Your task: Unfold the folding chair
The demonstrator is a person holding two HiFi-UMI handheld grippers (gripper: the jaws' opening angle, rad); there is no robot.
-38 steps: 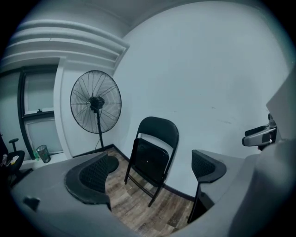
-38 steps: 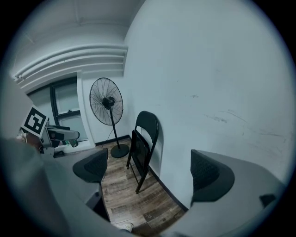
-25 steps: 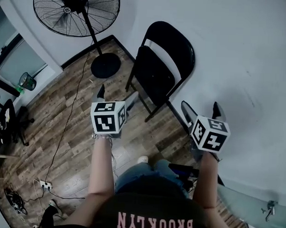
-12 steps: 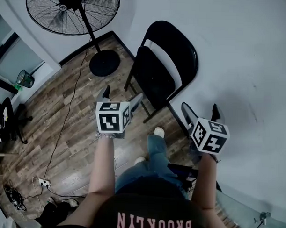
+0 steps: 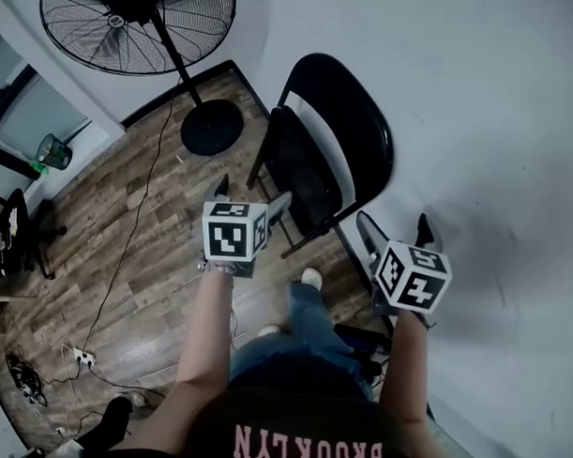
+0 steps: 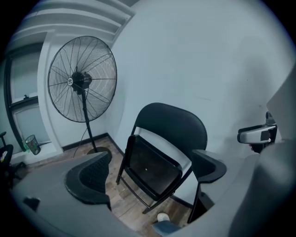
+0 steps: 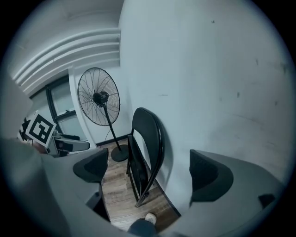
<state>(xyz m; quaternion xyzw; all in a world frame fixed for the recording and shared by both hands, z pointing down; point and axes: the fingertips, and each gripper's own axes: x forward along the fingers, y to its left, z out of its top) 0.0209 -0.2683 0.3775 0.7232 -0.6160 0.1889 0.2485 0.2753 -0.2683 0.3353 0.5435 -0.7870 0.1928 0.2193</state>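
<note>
A black folding chair [image 5: 327,150] leans folded against the white wall, its seat flat against the backrest; it also shows in the left gripper view, chair [image 6: 162,157], and edge-on in the right gripper view, chair [image 7: 143,157]. My left gripper [image 5: 245,198] is open and empty, a short way in front of the chair's seat. My right gripper [image 5: 394,232] is open too, held near the wall to the right of the chair's legs. Neither touches the chair.
A tall pedestal fan [image 5: 134,26] stands left of the chair, its round base [image 5: 211,127] on the wood floor and a cable [image 5: 126,255] trailing from it. A power strip [image 5: 80,357] lies at lower left. My shoe [image 5: 310,278] is near the chair's feet.
I have stepped closer to the chair: a foot has come forward and both grippers have moved nearer its seat and legs. Both stay open.
</note>
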